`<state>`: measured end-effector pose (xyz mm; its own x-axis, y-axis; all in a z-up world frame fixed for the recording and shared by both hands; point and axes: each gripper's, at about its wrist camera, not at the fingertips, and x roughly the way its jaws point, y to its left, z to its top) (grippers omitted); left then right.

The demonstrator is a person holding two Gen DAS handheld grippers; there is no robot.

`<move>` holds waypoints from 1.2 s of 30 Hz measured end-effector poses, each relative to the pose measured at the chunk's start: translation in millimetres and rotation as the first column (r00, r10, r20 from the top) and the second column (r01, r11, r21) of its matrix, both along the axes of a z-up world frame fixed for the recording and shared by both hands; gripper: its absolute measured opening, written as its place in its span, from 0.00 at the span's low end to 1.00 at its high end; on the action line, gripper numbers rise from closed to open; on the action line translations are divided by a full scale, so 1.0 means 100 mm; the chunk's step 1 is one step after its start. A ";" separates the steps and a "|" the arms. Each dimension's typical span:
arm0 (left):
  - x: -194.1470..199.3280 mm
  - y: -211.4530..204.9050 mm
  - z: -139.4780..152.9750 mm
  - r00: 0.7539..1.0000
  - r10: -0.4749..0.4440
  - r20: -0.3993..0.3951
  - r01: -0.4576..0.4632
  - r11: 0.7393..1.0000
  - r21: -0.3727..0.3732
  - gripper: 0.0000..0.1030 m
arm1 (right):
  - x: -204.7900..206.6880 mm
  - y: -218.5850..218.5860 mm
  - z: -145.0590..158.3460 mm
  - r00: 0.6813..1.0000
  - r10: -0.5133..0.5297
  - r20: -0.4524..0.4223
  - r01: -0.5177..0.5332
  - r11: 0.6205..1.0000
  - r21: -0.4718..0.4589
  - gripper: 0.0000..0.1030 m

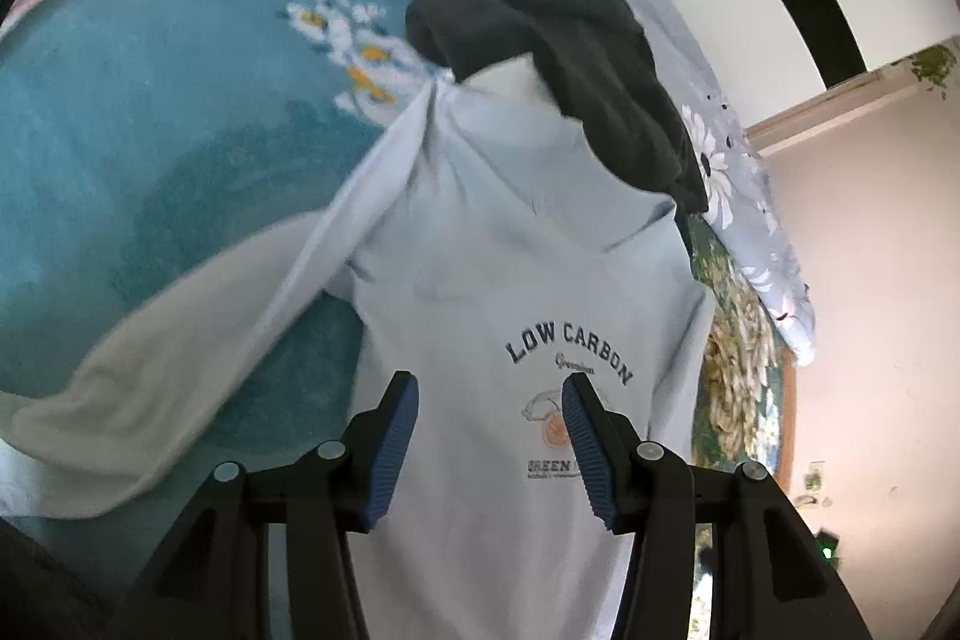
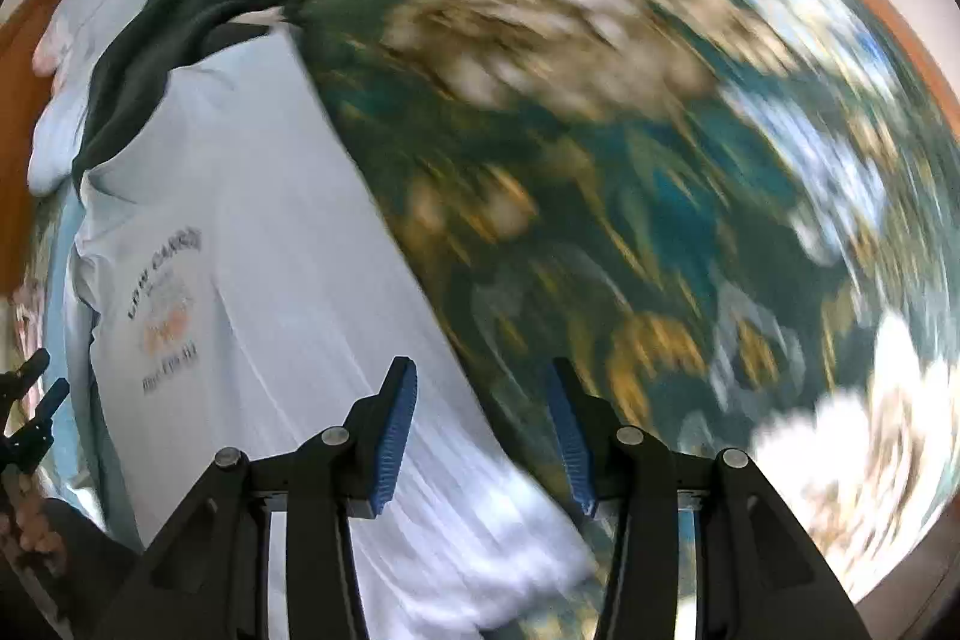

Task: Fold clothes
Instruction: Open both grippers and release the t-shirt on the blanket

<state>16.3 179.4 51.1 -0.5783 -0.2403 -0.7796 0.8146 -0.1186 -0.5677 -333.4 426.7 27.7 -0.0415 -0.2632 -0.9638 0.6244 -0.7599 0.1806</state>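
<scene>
A teal floral bed carries the pale blue shirt, a dark garment at its collar. Left tool and right tool hang partly open above the shirt, pointing down, gripping nothing.

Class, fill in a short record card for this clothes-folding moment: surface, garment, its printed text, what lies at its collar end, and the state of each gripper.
surface: teal floral bedspread
garment: light blue T-shirt, lying print side up, one sleeve spread to the left in the left wrist view
printed text: "LOW CARBON"
at collar end: dark garment lying over the collar
left gripper: jaws open above the shirt, nothing between them
right gripper: jaws open over the shirt's edge, nothing gripped
picture quality: right wrist view blurred
</scene>
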 end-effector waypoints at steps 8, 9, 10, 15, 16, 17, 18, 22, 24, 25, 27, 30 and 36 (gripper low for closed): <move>0.27 0.03 -0.09 0.995 0.065 -0.071 -0.060 0.995 0.076 0.53 | 0.17 0.20 -0.20 0.964 -0.171 0.204 0.194 0.976 -0.097 0.45; 0.32 0.04 -0.08 0.993 0.084 -0.079 -0.078 0.994 0.076 0.53 | 0.19 0.17 -0.20 0.966 -0.177 0.188 0.196 0.977 -0.088 0.44; 0.36 0.04 -0.07 0.991 0.100 -0.086 -0.094 0.993 0.076 0.53 | 0.20 0.13 -0.20 0.970 -0.182 0.164 0.196 0.978 -0.074 0.32; 0.48 0.04 -0.09 0.982 0.148 -0.118 -0.136 0.985 0.108 0.53 | 0.14 0.05 -0.07 0.986 -0.150 0.070 0.153 0.987 -0.041 0.01; 0.49 0.03 -0.10 0.981 0.153 -0.118 -0.140 0.984 0.111 0.53 | 0.11 0.04 -0.01 0.989 -0.141 0.045 0.143 0.989 -0.039 0.01; 0.49 0.03 -0.10 0.981 0.155 -0.119 -0.142 0.984 0.112 0.53 | 0.07 0.02 0.05 0.991 -0.133 0.020 0.133 0.990 -0.037 0.01; 0.48 0.04 -0.10 0.981 0.154 -0.118 -0.141 0.984 0.113 0.53 | 0.00 0.02 0.14 0.991 -0.131 -0.007 0.131 0.991 -0.038 0.01; 0.42 0.04 -0.10 0.986 0.132 -0.101 -0.122 0.987 0.107 0.53 | -0.40 0.00 0.55 0.972 -0.154 -0.176 0.150 0.988 -0.036 0.01; 0.39 0.03 -0.12 0.988 0.125 -0.089 -0.115 0.987 0.109 0.53 | -0.62 0.04 0.81 0.942 -0.175 -0.288 0.171 0.985 -0.038 0.01; 0.38 0.02 -0.13 0.988 0.127 -0.085 -0.117 0.986 0.116 0.53 | -0.73 0.05 0.97 0.912 -0.186 -0.366 0.186 0.982 -0.038 0.01; 0.39 0.00 -0.17 0.987 0.137 -0.086 -0.125 0.983 0.131 0.53 | -0.89 0.03 1.15 0.860 -0.184 -0.476 0.189 0.981 -0.038 0.01; 0.41 -0.03 -0.22 0.983 0.160 -0.095 -0.144 0.977 0.154 0.53 | -1.07 -0.06 1.14 0.831 -0.189 -0.524 0.218 0.976 -0.007 0.01; 0.45 -0.08 -0.23 0.977 0.185 -0.108 -0.166 0.972 0.168 0.53 | -1.29 -0.12 0.85 0.851 -0.239 -0.468 0.284 0.959 0.027 0.03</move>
<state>61.4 171.7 28.3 -0.6310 -0.2271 -0.7418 0.7381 0.1185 -0.6642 -462.7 414.4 113.0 -0.5360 -0.0926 -0.8392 0.3958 -0.9055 -0.1529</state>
